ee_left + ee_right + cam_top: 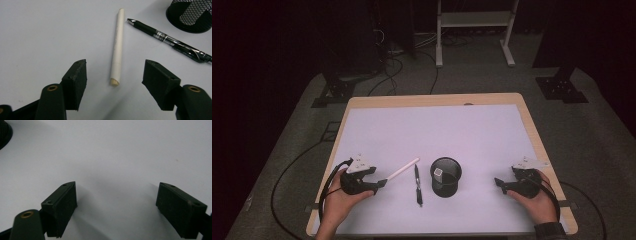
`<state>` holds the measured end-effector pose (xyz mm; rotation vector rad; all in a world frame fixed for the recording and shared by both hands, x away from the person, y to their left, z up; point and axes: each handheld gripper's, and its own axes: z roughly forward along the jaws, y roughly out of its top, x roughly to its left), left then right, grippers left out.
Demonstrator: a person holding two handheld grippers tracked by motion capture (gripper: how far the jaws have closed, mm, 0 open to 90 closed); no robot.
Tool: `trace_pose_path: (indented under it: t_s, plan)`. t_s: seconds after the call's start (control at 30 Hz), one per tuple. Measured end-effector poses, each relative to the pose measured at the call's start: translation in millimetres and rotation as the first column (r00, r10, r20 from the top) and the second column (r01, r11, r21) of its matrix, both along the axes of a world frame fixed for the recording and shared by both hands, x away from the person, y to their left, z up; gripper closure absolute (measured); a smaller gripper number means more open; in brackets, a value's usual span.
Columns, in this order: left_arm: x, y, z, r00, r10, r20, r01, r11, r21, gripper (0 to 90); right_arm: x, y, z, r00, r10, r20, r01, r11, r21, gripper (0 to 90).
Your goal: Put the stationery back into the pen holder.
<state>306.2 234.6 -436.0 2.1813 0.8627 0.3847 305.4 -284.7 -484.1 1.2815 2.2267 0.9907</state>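
A white pen (pixel 402 170) lies slanted on the white table top (pixel 437 130), beside a black pen (pixel 417 185). A black mesh cup (pixel 446 177) stands to their right with a small pale object (pixel 438 172) inside. My left gripper (pixel 379 184) is open at the white pen's near end. In the left gripper view that white pen (pixel 117 45) runs away from between the jaws of my left gripper (pixel 115 67), with clear gaps to both pads, and the black pen (pixel 170 41) lies to its right. My right gripper (pixel 498 184) is open to the right of the cup, with only bare table between the jaws of my right gripper (pixel 116 195).
The table has a wooden rim (pixel 534 135). The mesh cup (pixel 192 15) stands at the top right of the left gripper view, and its edge (pixel 3 132) is at the top left of the right gripper view. Stands and cables sit on the floor beyond the table.
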Motion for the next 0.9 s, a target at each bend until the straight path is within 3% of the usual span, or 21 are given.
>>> trace_pose_path:
  t_s: [0.33, 0.9]
  plan:
    - [11.4, -8.8, 10.2, 0.9998, -0.009, -0.017, 0.009, 0.9998, -0.018, 44.5, 0.0, 0.1, 0.0, 1.0000, -0.001, 0.000, 0.001, 1.0000, 0.001, 15.9]
    - [30.1, -24.8, 26.4, 0.9997, -0.013, -0.019, 0.013, 0.9998, 0.013, 50.3, 0.0, 0.0, 0.0, 1.0000, -0.001, -0.001, 0.001, 1.0000, 0.000, 15.9]
